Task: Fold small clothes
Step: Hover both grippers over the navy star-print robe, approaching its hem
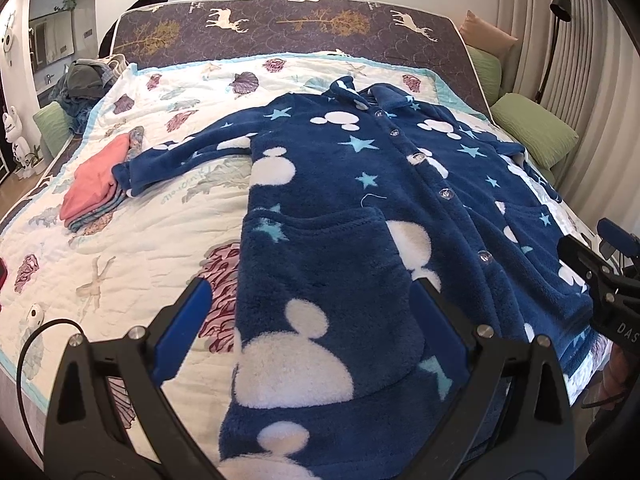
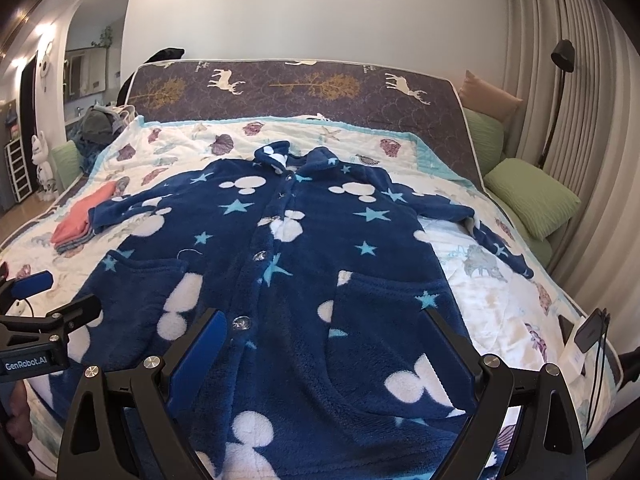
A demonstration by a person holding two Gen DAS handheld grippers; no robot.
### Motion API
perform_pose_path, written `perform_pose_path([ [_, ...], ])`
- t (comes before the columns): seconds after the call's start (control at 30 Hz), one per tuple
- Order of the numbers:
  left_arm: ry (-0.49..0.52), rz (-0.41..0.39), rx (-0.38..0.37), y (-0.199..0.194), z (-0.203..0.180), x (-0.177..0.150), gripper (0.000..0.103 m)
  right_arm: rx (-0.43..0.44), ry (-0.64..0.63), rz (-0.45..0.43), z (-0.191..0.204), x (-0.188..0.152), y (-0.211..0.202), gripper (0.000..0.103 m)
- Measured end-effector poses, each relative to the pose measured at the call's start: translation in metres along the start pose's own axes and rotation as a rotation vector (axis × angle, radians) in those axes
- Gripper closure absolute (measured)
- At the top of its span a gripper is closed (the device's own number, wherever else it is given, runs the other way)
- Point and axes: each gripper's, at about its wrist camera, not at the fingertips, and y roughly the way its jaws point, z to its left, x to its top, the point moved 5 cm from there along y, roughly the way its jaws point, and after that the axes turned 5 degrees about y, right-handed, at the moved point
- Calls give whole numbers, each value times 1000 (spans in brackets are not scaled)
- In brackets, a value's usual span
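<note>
Both sets of jaws stand wide apart and hold nothing: the left gripper (image 1: pixel 308 320) hovers over the near left hem of a blue fleece robe (image 1: pixel 360 200), the right gripper (image 2: pixel 324 340) over its near right hem, each with a blue-padded finger (image 2: pixel 200 354) on its left side. Ahead of the jaws, a bed (image 2: pixel 400 92) with a deer-print mattress edge fills the room, covered by a white quilt (image 1: pixel 140 240) printed with seashells. Spread flat on that quilt and running from between both sets of jaws toward the far edge lies the robe, button side up, patterned with white mouse-head shapes and pale stars, sleeves stretched out to either side and the collar at the far end. Right of the jaws, green pillows (image 2: pixel 532 196) rest against the curtain side, with a black floor lamp (image 2: pixel 560 80) behind them. Far left of the jaws sits a heap of dark clothes (image 1: pixel 86 80) at the bed's corner. Nearer, left of the left jaws and just beyond the robe's left cuff, lies a small folded stack topped with pink cloth (image 1: pixel 96 184). Clear buttons (image 1: pixel 445 193) run down the robe's front.
</note>
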Motion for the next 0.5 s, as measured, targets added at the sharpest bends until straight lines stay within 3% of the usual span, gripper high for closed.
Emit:
perform_pose_path([
  [0.5,-41,29,-45,12,9,17,4,-52,72,84,-17,2,20,6],
])
